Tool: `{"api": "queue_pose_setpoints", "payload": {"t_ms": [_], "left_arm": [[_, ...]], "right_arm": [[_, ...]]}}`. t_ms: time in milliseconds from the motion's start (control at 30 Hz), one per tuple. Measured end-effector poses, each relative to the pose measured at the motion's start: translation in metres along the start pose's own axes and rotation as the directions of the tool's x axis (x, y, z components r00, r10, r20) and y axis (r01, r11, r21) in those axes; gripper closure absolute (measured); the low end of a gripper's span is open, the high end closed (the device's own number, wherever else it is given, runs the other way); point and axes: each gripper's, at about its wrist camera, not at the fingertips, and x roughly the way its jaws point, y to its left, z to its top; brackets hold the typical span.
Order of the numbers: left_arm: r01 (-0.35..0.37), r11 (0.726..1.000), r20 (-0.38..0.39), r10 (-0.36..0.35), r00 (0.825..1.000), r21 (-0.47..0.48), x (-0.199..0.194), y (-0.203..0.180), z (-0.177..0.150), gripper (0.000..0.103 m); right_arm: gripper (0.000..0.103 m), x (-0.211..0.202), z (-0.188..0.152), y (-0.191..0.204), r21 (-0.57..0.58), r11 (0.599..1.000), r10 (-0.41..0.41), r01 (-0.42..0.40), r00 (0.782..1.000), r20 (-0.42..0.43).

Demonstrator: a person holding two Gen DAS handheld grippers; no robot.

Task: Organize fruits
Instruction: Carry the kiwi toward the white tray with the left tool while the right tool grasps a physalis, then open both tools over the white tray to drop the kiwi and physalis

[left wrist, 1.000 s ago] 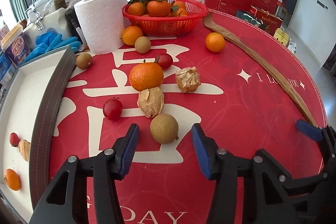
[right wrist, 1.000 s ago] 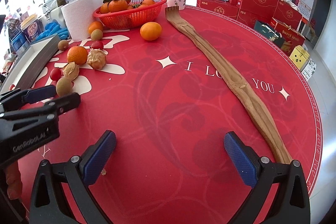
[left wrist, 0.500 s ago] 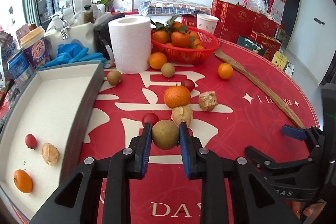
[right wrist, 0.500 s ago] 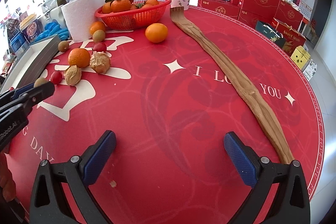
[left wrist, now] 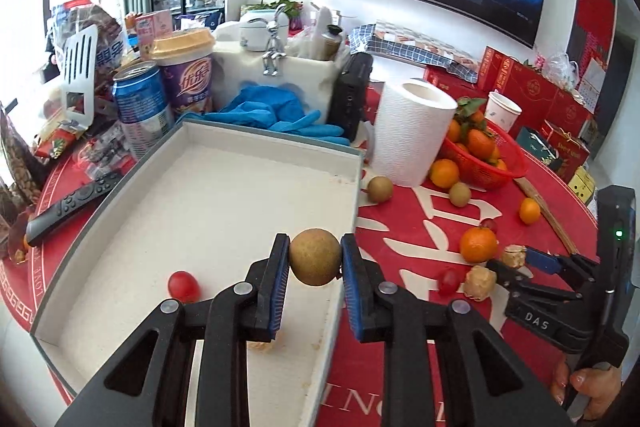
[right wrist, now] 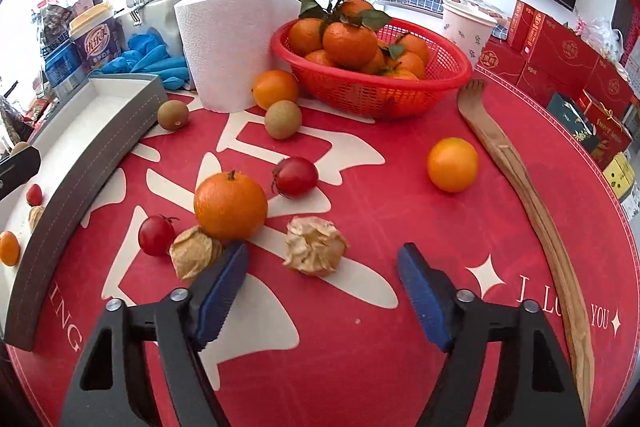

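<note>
Cherry tomato (left wrist: 183, 286) on the white tray (left wrist: 224, 195) floor at 9 o'clock of the left gripper (left wrist: 314, 269), its pads clamped on a brown round fruit (left wrist: 315, 262) above the tray's right wall, right gripper (right wrist: 322, 277) jaws apart and just narrowing, papery husked fruit (right wrist: 315, 245) at its 12 o'clock, untouched on the red tablecloth (right wrist: 360, 367).

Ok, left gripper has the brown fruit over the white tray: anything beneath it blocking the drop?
Mostly no. The brown fruit hangs over bare tray floor. A red fruit lies left, and a papery husk fruit peeks from under the left gripper.
</note>
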Motion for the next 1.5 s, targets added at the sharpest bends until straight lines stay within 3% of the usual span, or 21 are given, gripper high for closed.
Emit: {"api": "queue_pose_setpoints", "payload": {"t_ms": [33, 67, 233, 433, 600, 833, 1067, 1300, 1500], "left_arm": [[-0.007, 1.000, -0.009, 0.007, 1.000, -0.005, 0.003, 0.004, -0.001, 0.075], [-0.015, 1.000, -0.016, 0.015, 1.000, -0.008, 0.005, 0.008, -0.002, 0.075], [-0.028, 0.999, -0.036, 0.027, 0.999, -0.027, 0.007, 0.025, -0.006, 0.075], [-0.038, 0.997, -0.024, 0.036, 0.999, -0.066, -0.001, 0.046, -0.002, 0.075], [-0.060, 0.995, -0.031, 0.058, 0.998, -0.079, -0.001, 0.059, -0.003, 0.075], [-0.074, 0.991, -0.107, 0.061, 0.992, -0.114, 0.009, 0.079, -0.011, 0.075], [-0.139, 0.983, -0.095, 0.128, 0.987, -0.117, 0.005, 0.092, -0.013, 0.075], [-0.127, 0.982, -0.099, 0.114, 0.989, -0.141, 0.002, 0.103, -0.015, 0.075], [-0.126, 0.983, -0.092, 0.114, 0.989, -0.137, 0.001, 0.101, -0.013, 0.075]], "right_arm": [[0.066, -0.001, 0.000, 0.002, -0.003, 1.000, 0.003, -0.003, 1.000, 0.012], [0.078, -0.003, -0.001, 0.004, -0.006, 1.000, 0.003, -0.003, 1.000, 0.021], [0.078, -0.011, -0.010, -0.004, 0.052, 0.998, 0.021, -0.022, 0.999, 0.037], [0.078, -0.027, -0.005, 0.001, 0.073, 0.990, 0.113, -0.120, 0.989, 0.093], [0.078, -0.041, 0.004, 0.035, 0.011, 0.988, 0.153, -0.156, 0.981, 0.121], [0.078, -0.044, 0.030, 0.093, -0.078, 0.968, 0.247, -0.240, 0.963, 0.107], [0.078, -0.028, 0.047, 0.155, -0.130, 0.930, 0.352, -0.344, 0.935, 0.039], [0.078, 0.004, 0.045, 0.188, -0.156, 0.933, 0.321, -0.325, 0.946, -0.054], [0.078, -0.001, 0.049, 0.188, -0.165, 0.938, 0.300, -0.304, 0.953, -0.045]]}}
